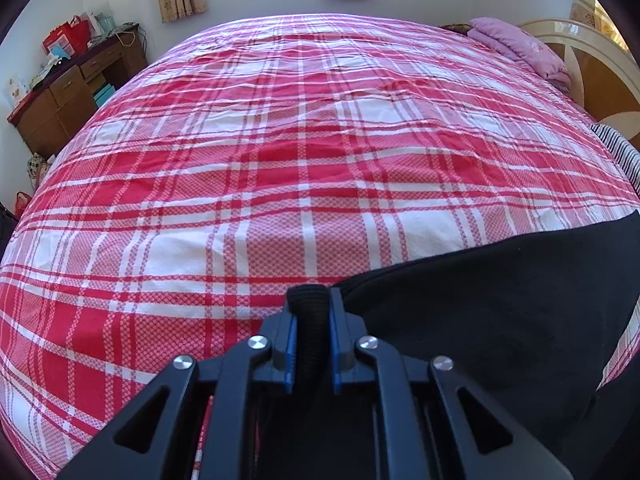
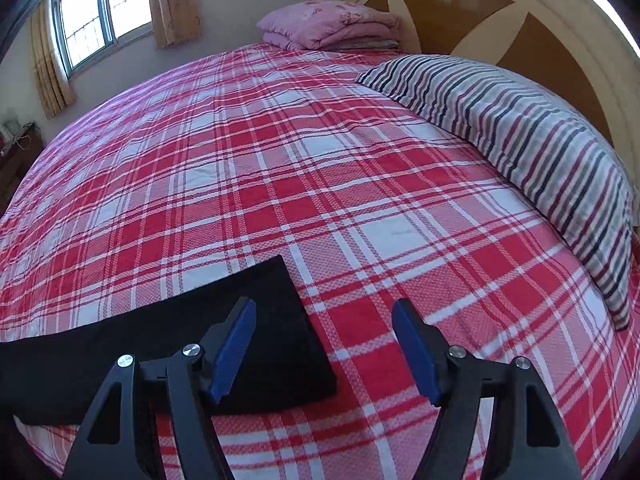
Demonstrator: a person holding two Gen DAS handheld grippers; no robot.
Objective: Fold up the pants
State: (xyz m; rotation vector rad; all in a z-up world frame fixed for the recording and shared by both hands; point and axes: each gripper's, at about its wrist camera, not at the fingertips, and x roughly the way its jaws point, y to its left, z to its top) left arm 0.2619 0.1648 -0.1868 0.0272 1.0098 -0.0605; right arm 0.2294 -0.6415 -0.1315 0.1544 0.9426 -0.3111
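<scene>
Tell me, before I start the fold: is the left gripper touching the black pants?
Touching. In the left wrist view, the left gripper is pinched shut on a bunched edge of the black pants.

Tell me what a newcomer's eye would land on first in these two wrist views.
First, the red and white plaid bedspread filling both views. Next, the black pants lying at its near edge: the left gripper is shut on a bunched fold of them, while the right gripper hangs open just past their squared end. Farther back, a striped pillow lies along the headboard.
</scene>
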